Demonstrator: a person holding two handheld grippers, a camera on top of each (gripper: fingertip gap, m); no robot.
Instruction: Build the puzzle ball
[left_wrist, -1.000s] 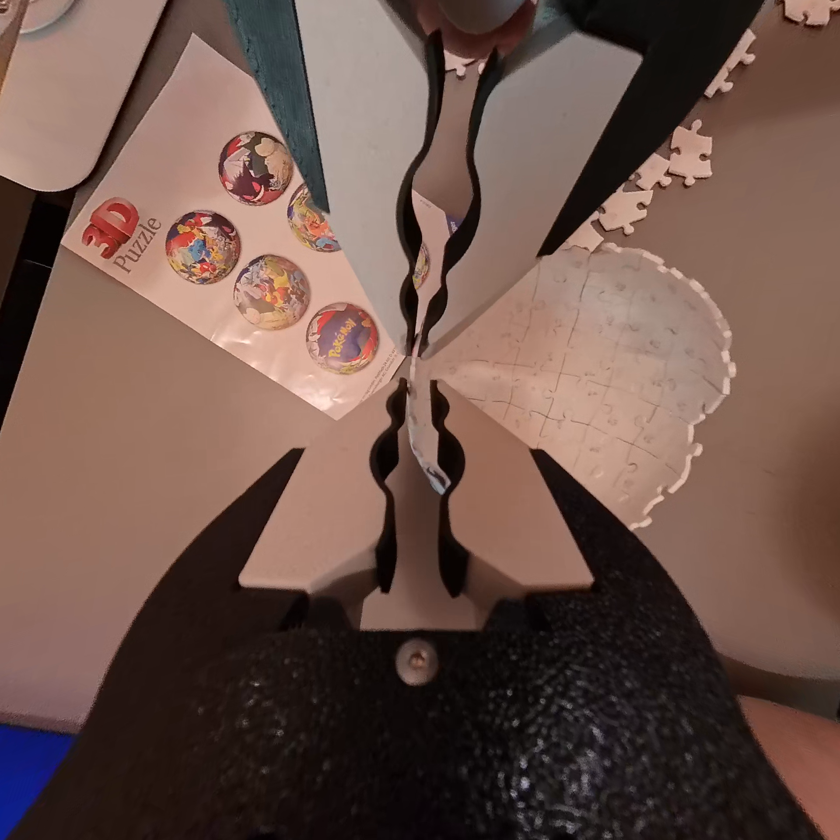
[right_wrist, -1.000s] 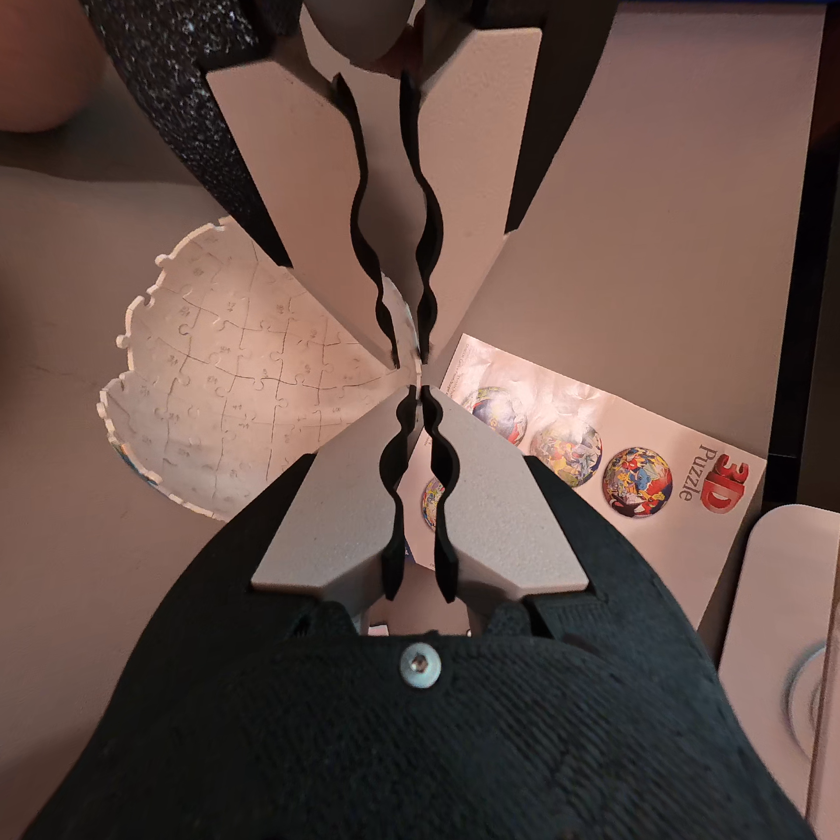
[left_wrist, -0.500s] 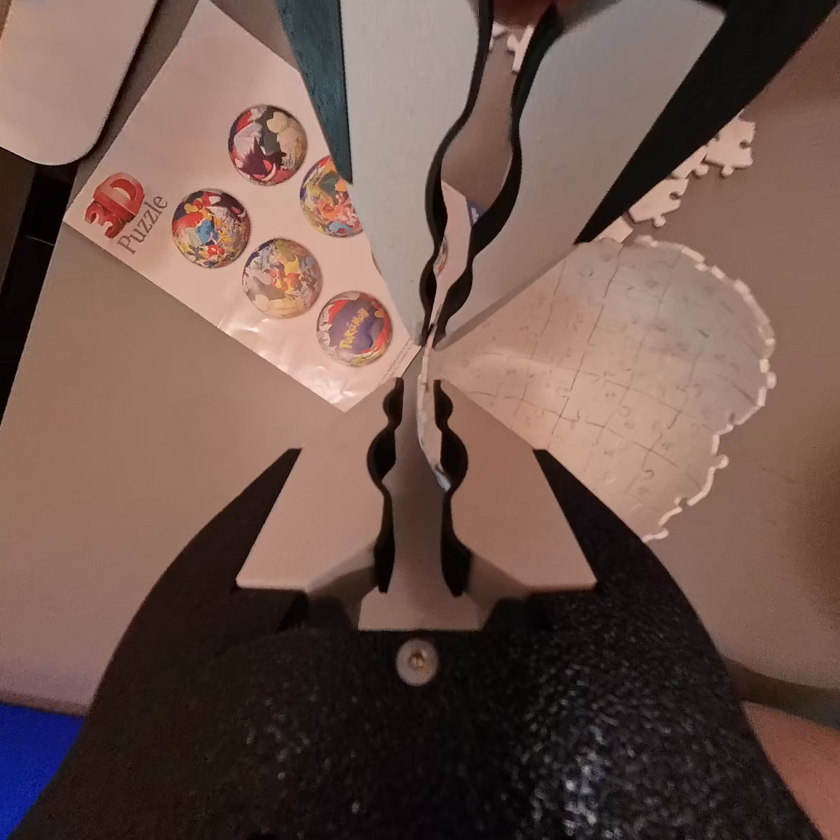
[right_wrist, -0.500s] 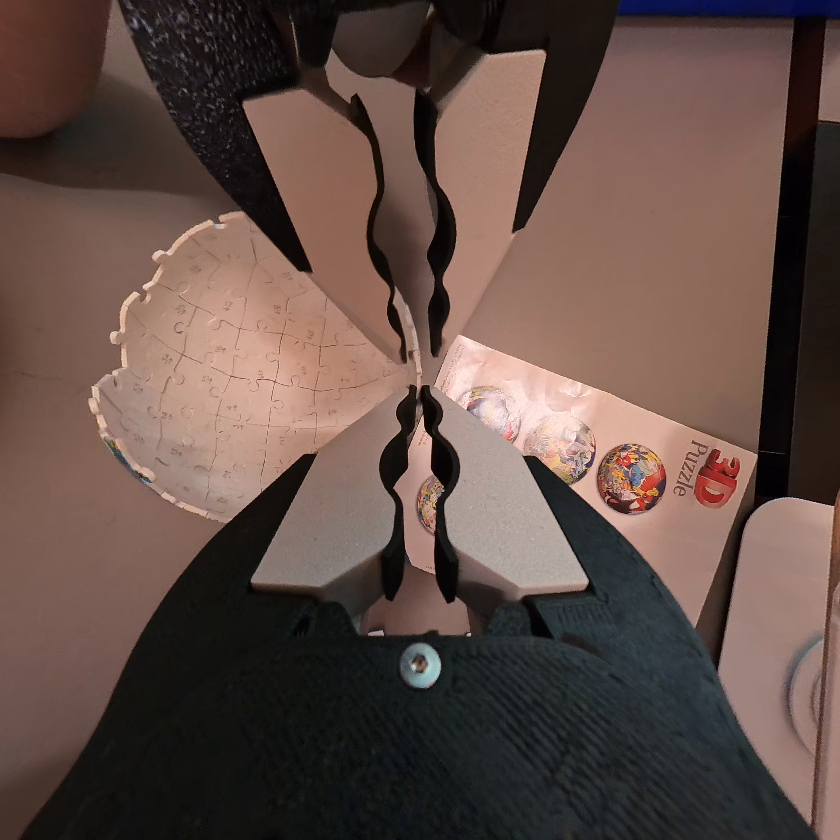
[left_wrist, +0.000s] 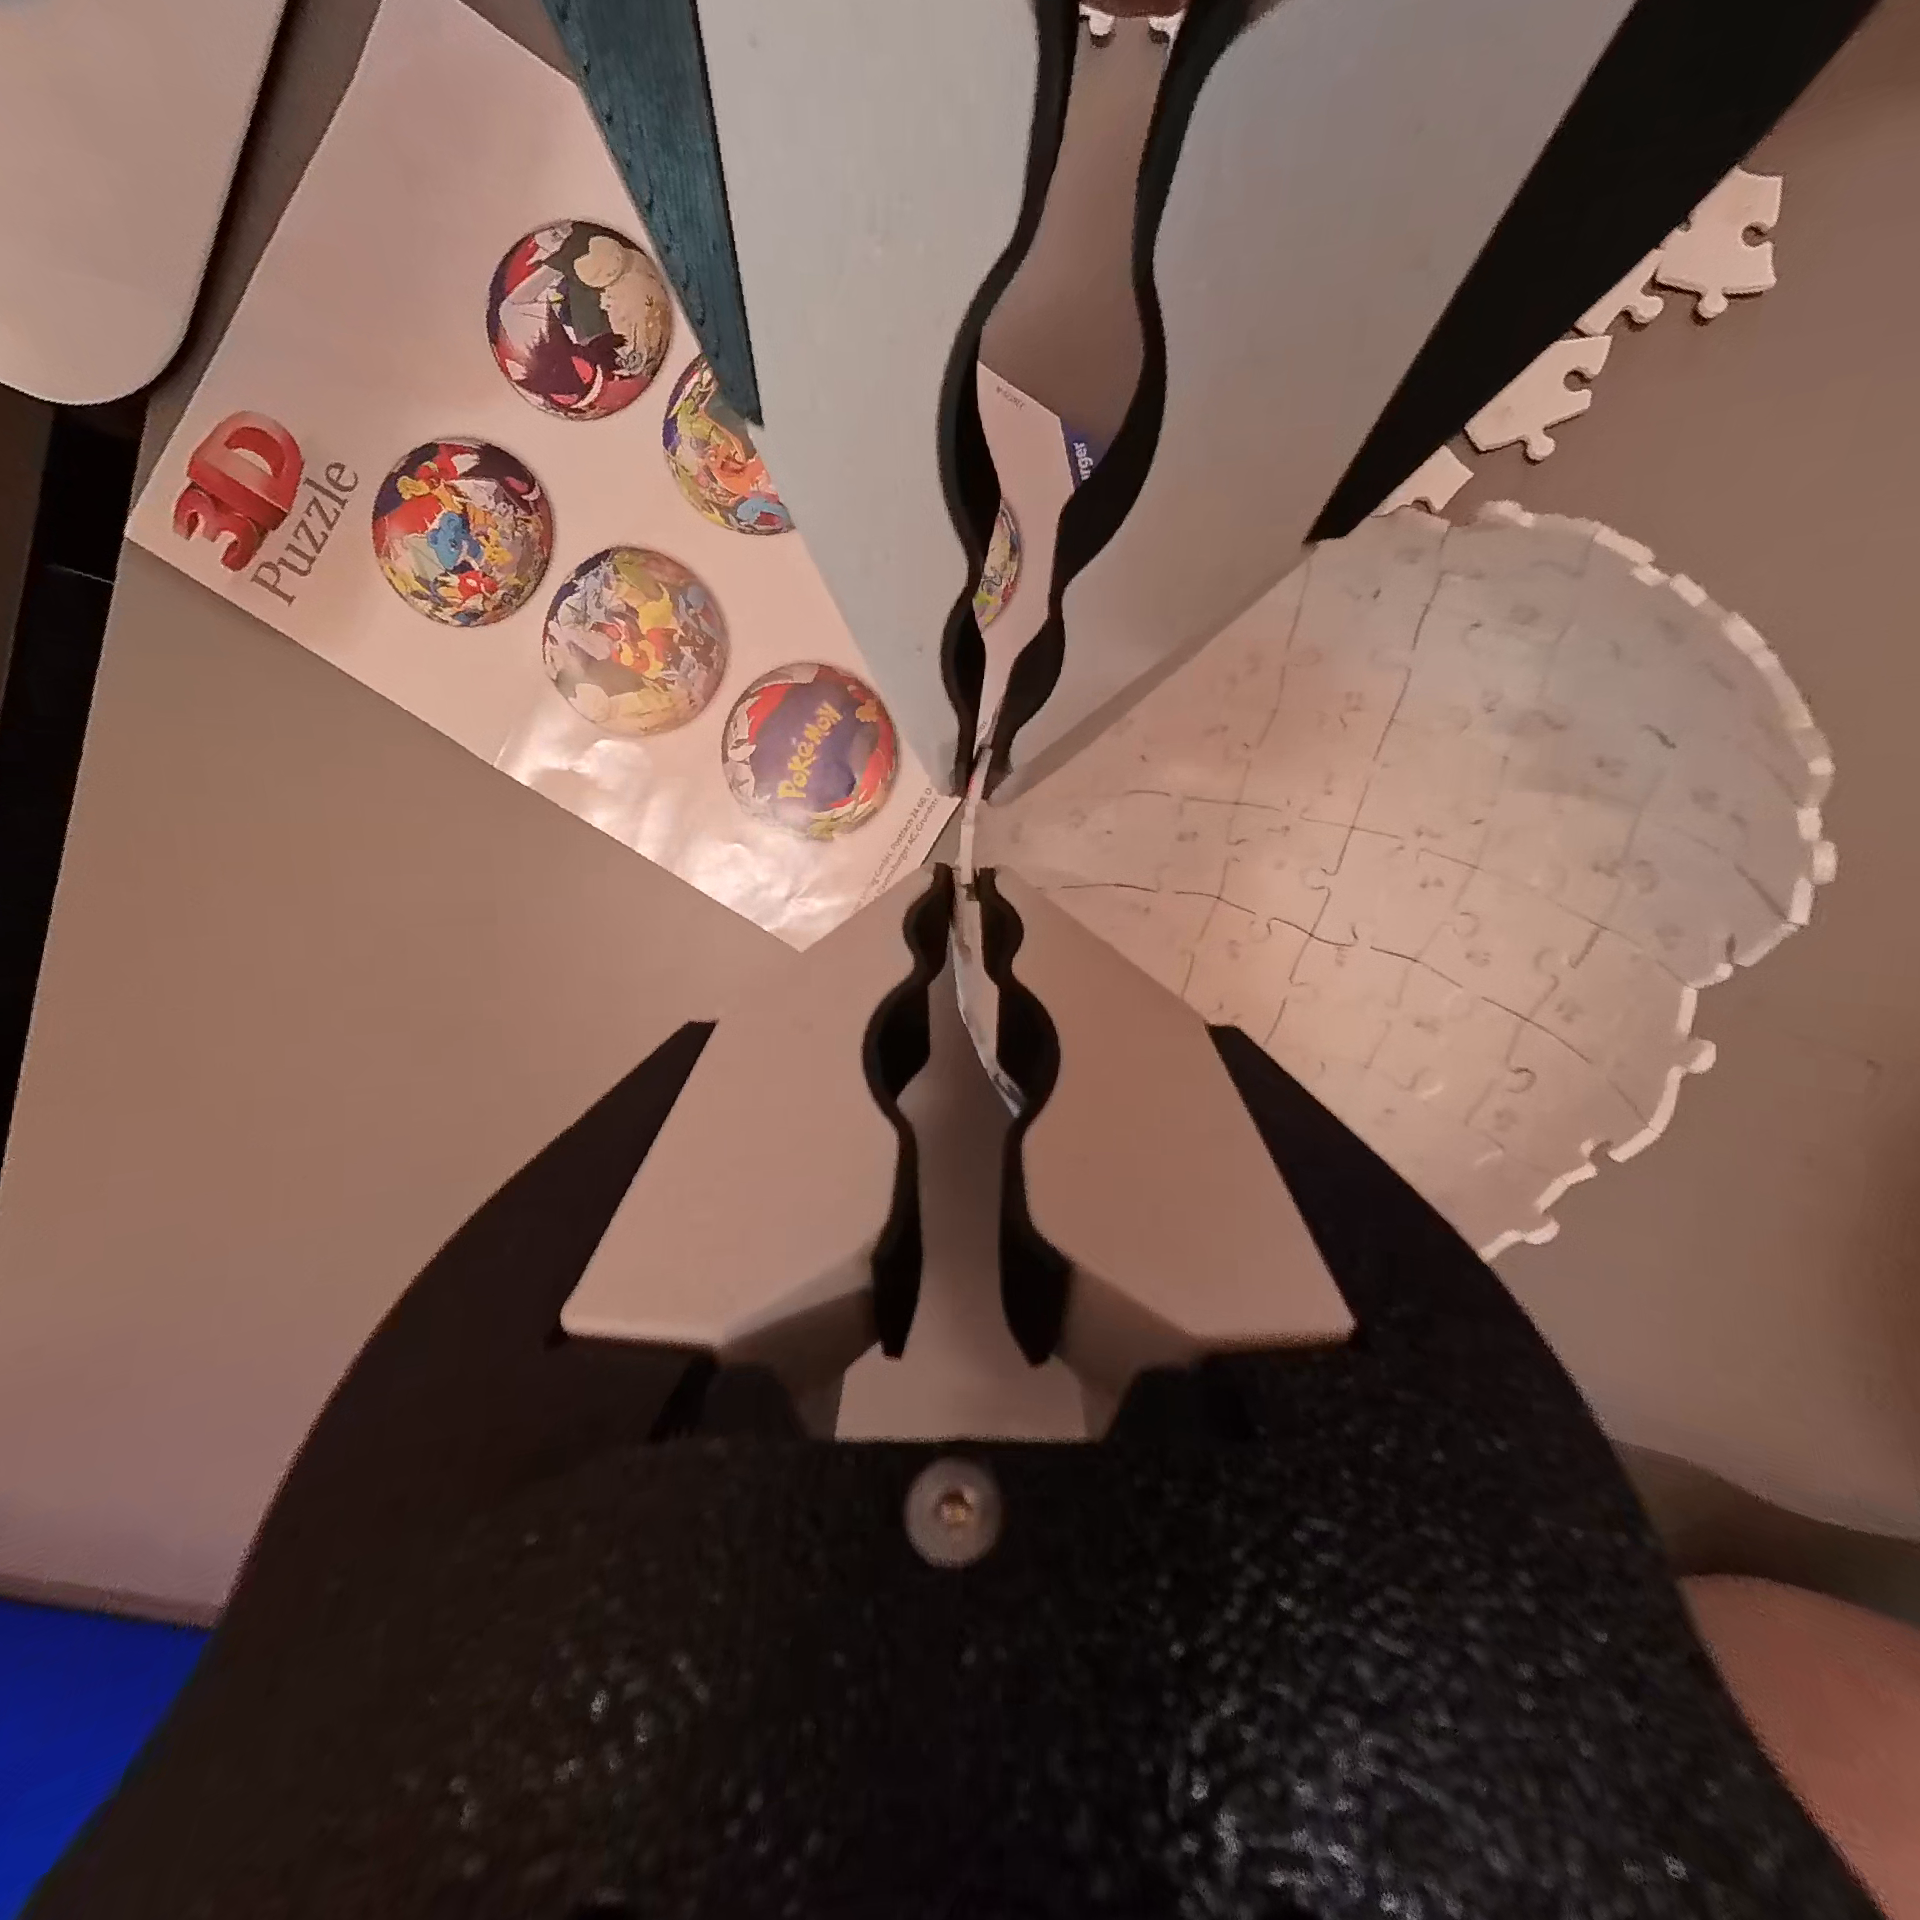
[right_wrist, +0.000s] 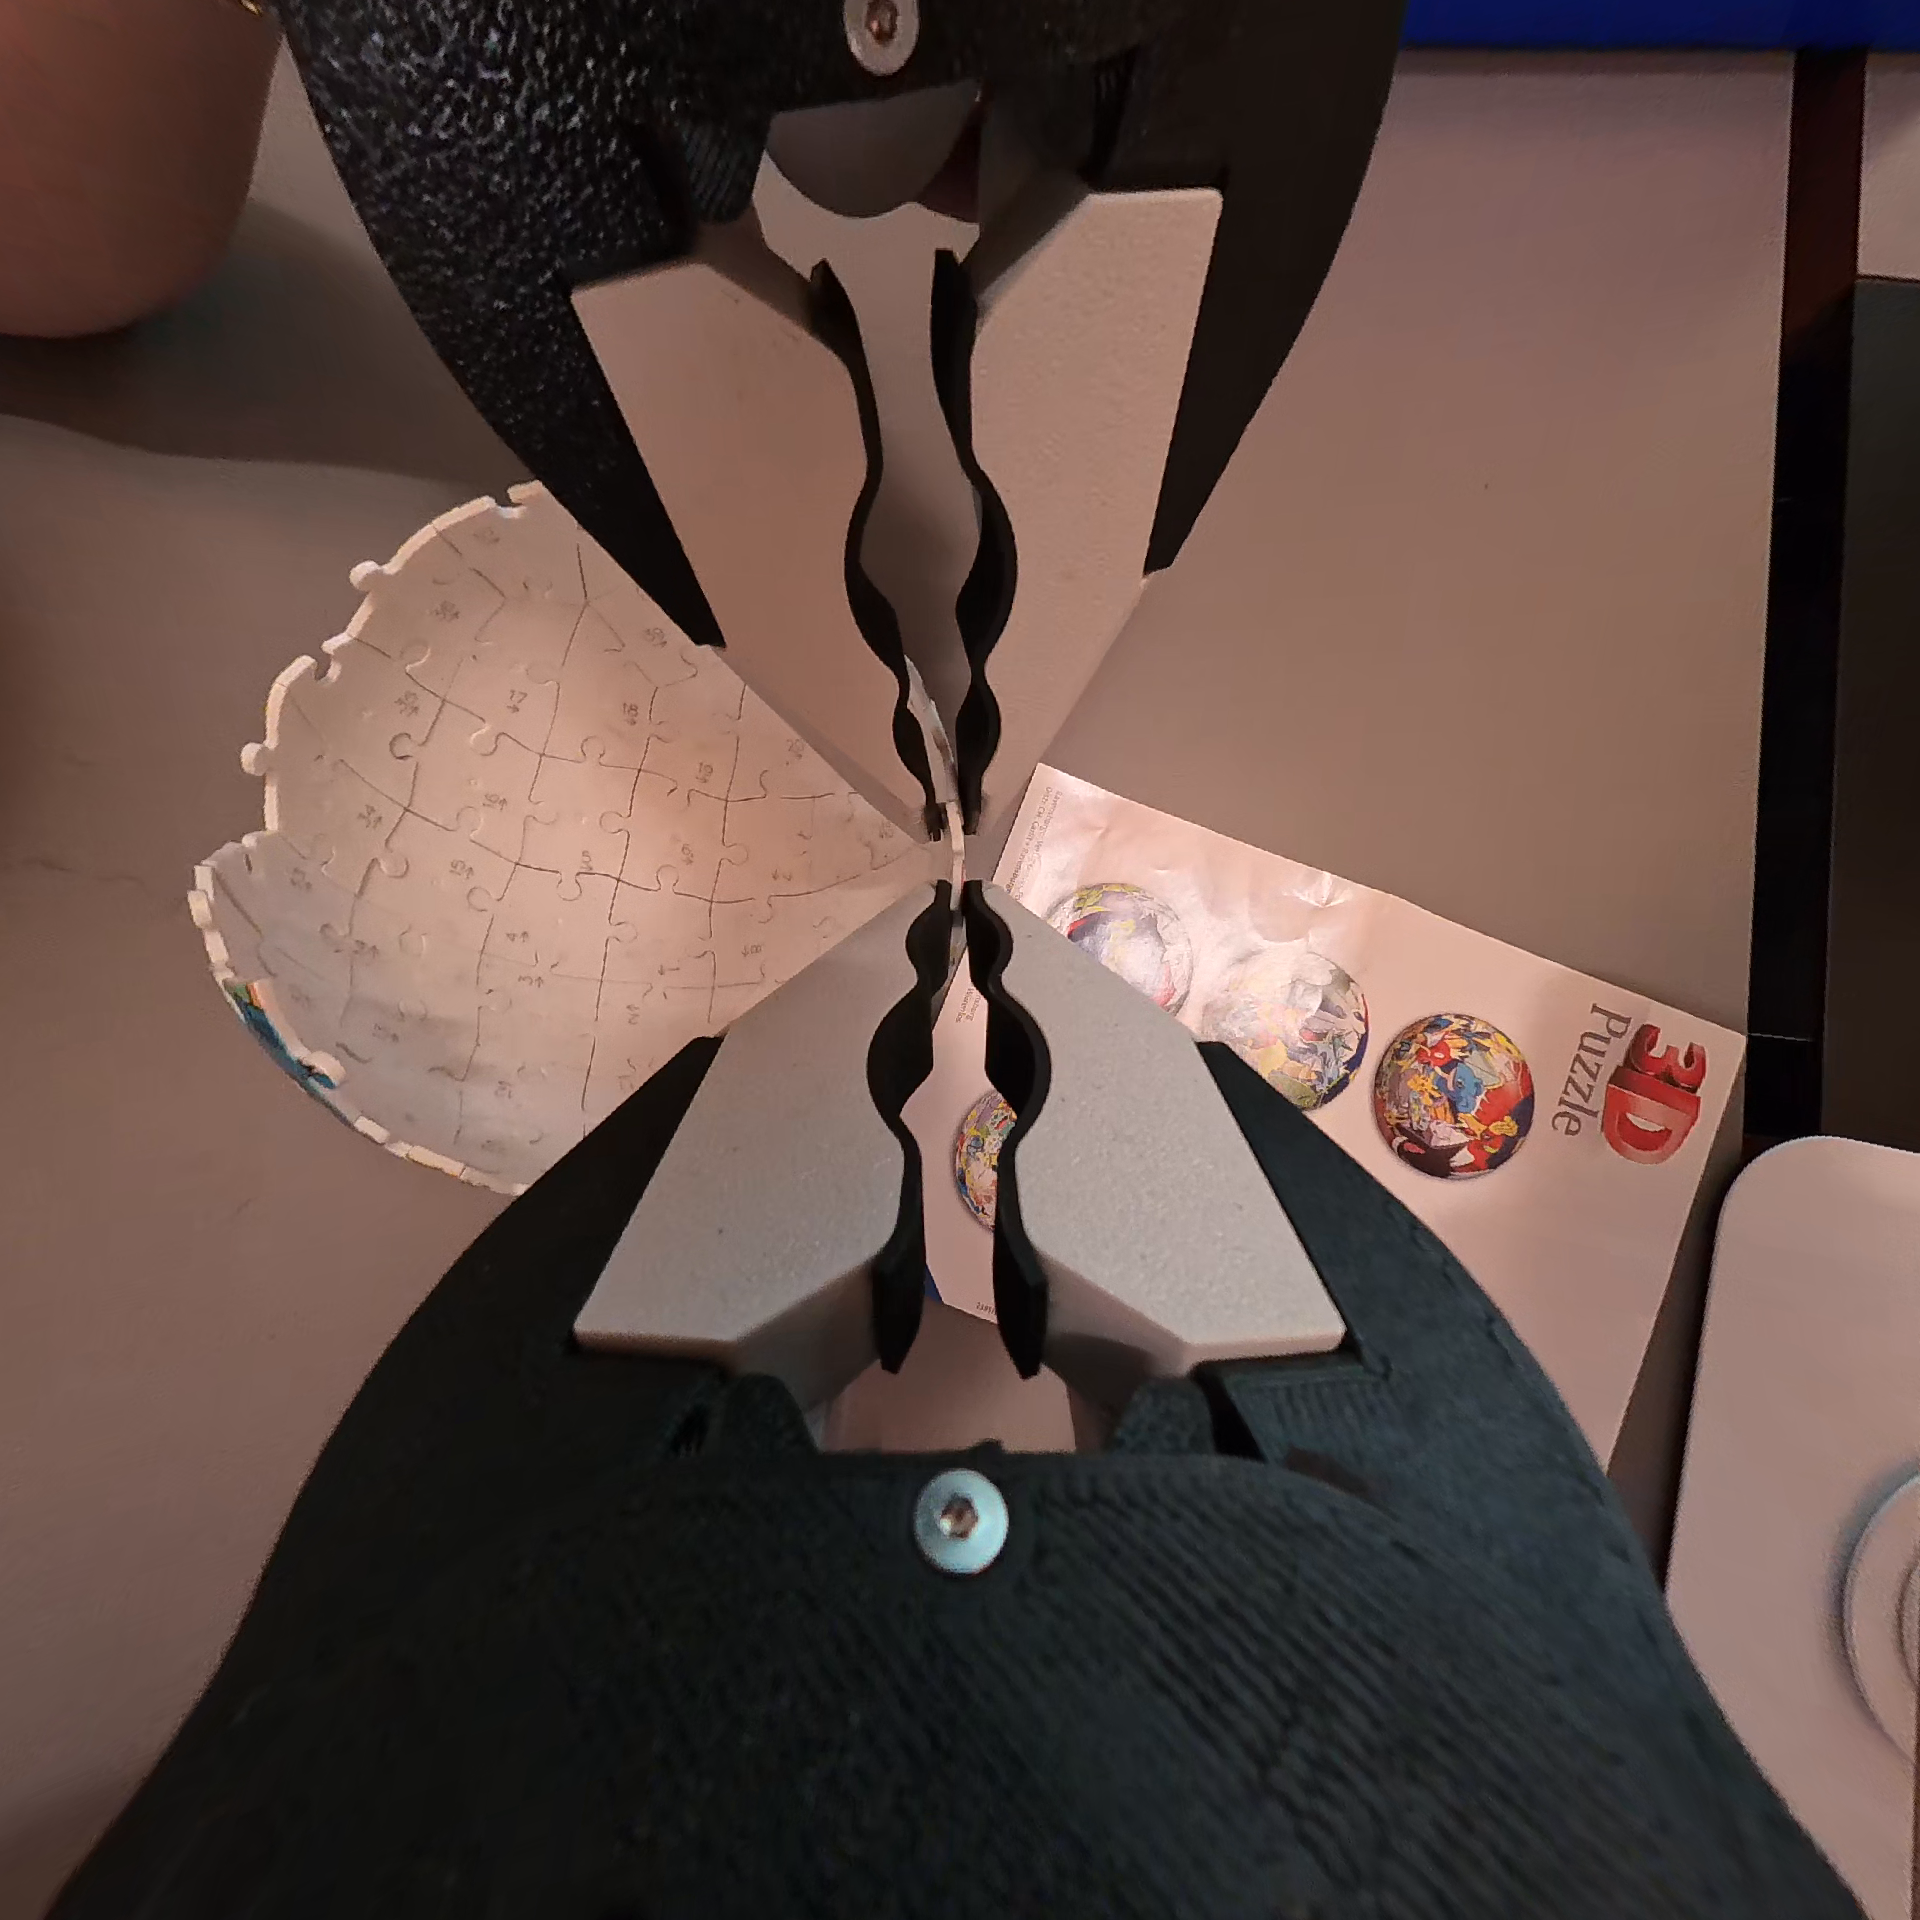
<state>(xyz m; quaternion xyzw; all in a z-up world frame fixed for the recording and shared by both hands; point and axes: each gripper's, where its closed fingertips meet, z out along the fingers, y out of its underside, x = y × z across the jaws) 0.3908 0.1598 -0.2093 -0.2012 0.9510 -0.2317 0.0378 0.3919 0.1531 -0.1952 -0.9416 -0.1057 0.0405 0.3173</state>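
Note:
A half-built puzzle ball (left_wrist: 1455, 831), a white shell with its numbered inside facing up, lies on the beige table; it also shows in the right wrist view (right_wrist: 520, 852). My left gripper (left_wrist: 961, 883) is shut on the shell's near rim, seen edge-on between its fingers. My right gripper (right_wrist: 954, 891) faces it tip to tip and is shut on a thin white puzzle piece (right_wrist: 943, 935) at the same rim. I cannot tell whether this piece is joined to the shell. Each gripper shows in the other's view: the right (left_wrist: 977, 764) and the left (right_wrist: 943, 821).
A printed leaflet (left_wrist: 468, 520) with pictures of balls lies beside the shell, under the grippers (right_wrist: 1351, 1018). Several loose white pieces (left_wrist: 1714, 249) lie beyond the shell. A white rounded object (right_wrist: 1818, 1455) sits at the table's edge. A person's arm (left_wrist: 1818, 1683) shows at the lower right. Less than 4 cm separates the two grippers' tips.
The two grippers have drawn closer, tip to tip at the shell's rim. The shell has tilted and shifted slightly, showing more of its inside.

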